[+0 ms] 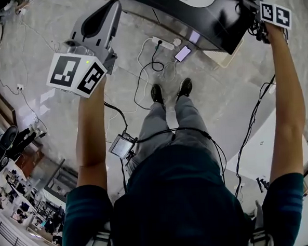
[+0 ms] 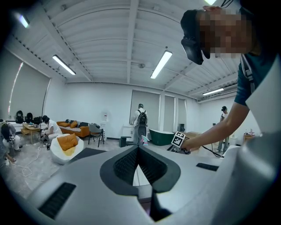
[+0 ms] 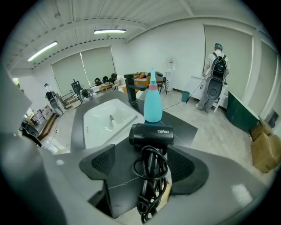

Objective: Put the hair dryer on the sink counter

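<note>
The black plastic hair dryer (image 3: 151, 134) lies on the dark tabletop (image 3: 186, 125) in the middle of the right gripper view. Its barrel sits crosswise and its handle points toward the lower edge of the frame. The black cord (image 3: 151, 176) is bundled in loops over the handle, and its lower loops seem to reach the tabletop's near edge. Above it in the frame stand a light blue spray bottle with a pink top (image 3: 153, 103) and a black faucet (image 3: 131, 88). The white sink basin (image 3: 107, 116) is at the upper left.

The right gripper (image 3: 147, 163) has its fingers (image 3: 189, 166) spread wide on either side of the handle, and neither pad presses on it. The left gripper (image 2: 138, 151) is raised away from the sink with its fingers closed together on nothing.

The dryer looks placed, so the task is probably near its end.

The dryer would likely handle as a stiff, fairly light shell with a smooth, somewhat slippery casing. The floppy cord can snag or drag. The handle just below the barrel, pinched across its narrow sides, looks like the surest hold, with the cord kept inside the grip.
</note>
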